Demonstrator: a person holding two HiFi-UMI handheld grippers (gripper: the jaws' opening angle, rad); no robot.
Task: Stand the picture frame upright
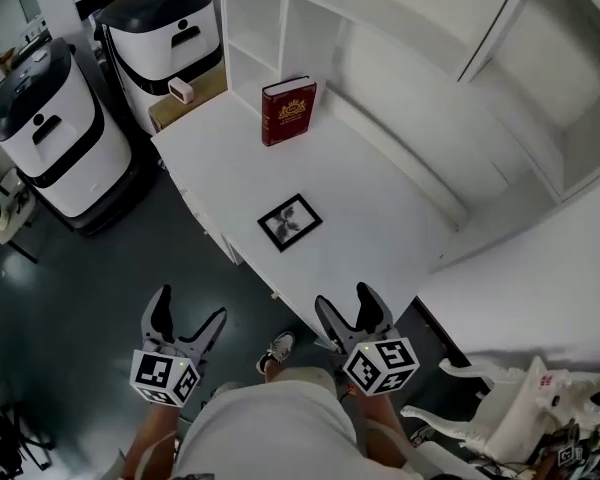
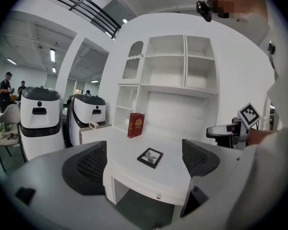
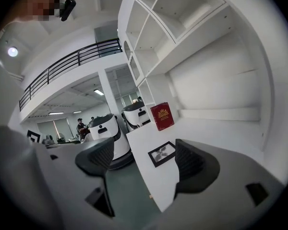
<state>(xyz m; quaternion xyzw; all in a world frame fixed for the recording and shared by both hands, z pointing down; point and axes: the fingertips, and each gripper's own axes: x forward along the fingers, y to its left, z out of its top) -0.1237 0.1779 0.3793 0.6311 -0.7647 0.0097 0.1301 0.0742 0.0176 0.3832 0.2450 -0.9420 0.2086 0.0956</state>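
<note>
the picture frame (image 1: 290, 222) lies flat, face up, mid-worktop (image 1: 380, 208) in front of the upright red book (image 1: 287, 111), while the left tool (image 1: 187, 328) and right tool (image 1: 352, 314) hang short of the edge, jaws apart and empty, likely readying a reach.

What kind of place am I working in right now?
Probably a big indoor hall, perhaps a lab or showroom, with a mock study corner: a white desk with shelves, two tall white-and-black machines beside it, and an upper balcony railing.
</note>
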